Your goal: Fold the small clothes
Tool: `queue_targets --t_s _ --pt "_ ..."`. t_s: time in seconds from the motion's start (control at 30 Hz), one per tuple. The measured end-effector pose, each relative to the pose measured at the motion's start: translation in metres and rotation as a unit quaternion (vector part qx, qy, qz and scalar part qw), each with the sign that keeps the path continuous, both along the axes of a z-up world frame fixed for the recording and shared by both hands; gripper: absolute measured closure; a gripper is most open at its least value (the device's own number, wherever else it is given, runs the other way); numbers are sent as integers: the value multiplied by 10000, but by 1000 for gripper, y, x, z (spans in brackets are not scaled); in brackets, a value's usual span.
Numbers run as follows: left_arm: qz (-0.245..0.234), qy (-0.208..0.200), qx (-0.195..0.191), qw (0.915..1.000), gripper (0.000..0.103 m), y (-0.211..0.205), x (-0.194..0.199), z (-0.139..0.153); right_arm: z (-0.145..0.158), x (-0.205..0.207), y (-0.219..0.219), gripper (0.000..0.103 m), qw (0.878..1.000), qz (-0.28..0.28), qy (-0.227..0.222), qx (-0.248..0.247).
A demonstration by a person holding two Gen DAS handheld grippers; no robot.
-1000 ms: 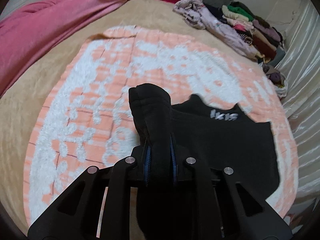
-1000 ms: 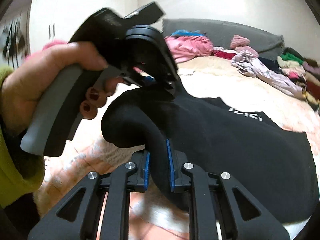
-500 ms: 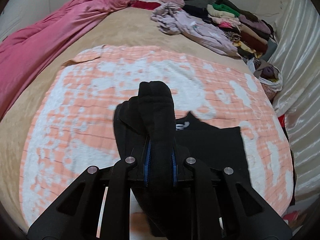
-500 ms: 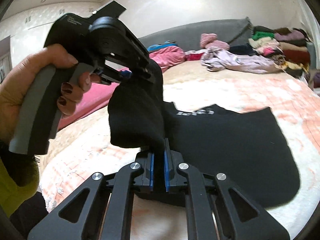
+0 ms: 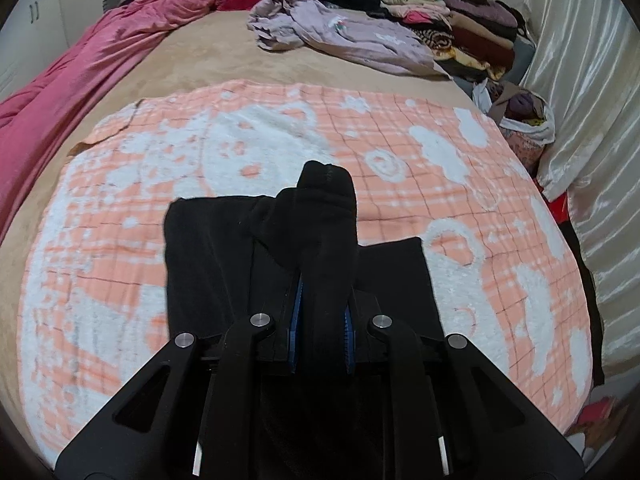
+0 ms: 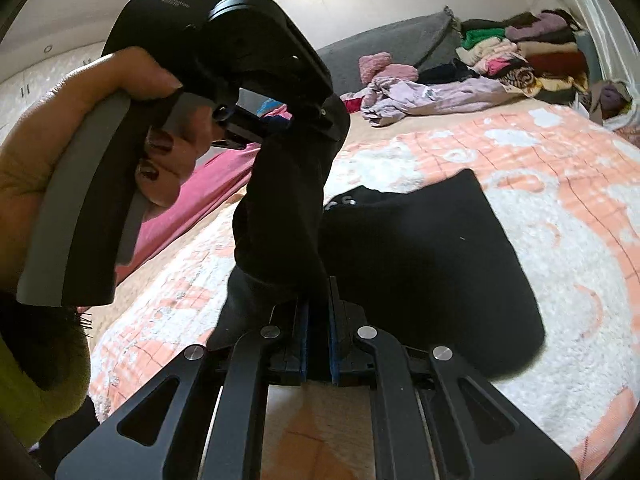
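While the pink quilt [image 5: 92, 68] runs down the upper left of the left wrist view, the tan bed [image 5: 208, 64] spreads beside it, with a peach and white blanket [image 5: 400, 148] laid across its middle. On that blanket, left of centre in the lower half, lies the black shirt [image 5: 208, 256], partly doubled over itself, one flat panel to the left and another reaching out to the right. At the bottom centre the left tongs [image 5: 322, 312] are clenched on a bunched fold of the shirt, which stands up between the blue pads [image 5: 296, 312] and rises above them. In the upper middle a crumpled lilac garment [image 5: 352, 36] lies on the bed, and to its right, in the upper right corner, is a stack of folded clothes [image 5: 460, 20]. A pale curtain [image 5: 592, 92] hangs down the right edge.

At the left of the right wrist view, a hand [image 6: 52, 136] grips the grey handle of the left tongs [image 6: 324, 120], which point rightward and pinch the shirt [image 6: 420, 256] near the frame's centre; the cloth hangs from there in a thick column. At the bottom centre the right tongs [image 6: 318, 332] are clenched on the foot of that column. To the right, the rest of the shirt lies flat on the blanket [image 6: 560, 208], with white lettering just showing at its upper left edge.
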State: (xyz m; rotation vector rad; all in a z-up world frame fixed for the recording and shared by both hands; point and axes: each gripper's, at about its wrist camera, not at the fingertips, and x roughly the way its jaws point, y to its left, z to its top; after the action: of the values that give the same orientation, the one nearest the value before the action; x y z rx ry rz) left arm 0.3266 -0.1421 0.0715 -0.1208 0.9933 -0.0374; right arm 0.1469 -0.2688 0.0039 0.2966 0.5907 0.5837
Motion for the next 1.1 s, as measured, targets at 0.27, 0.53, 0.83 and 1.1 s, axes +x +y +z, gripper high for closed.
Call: queue_targets --t_s 0.27,0.53,0.83,1.1 --pt "-260 86 -179 9995 69 -35 6 -15 -13 3 -28 96 9989 -223 363 173" --pt "-543 -522 -783 9941 57 -9 -23 -3 -37 1 -51 93 9952 -362 873 268" --pt "326 -900 -61 9954 49 76 -84 -26 16 -6 -80 72 9973 -537 493 101" --pt "229 -634 -197 9975 48 79 -96 -66 32 92 -53 51 9933 -249 1052 -416"
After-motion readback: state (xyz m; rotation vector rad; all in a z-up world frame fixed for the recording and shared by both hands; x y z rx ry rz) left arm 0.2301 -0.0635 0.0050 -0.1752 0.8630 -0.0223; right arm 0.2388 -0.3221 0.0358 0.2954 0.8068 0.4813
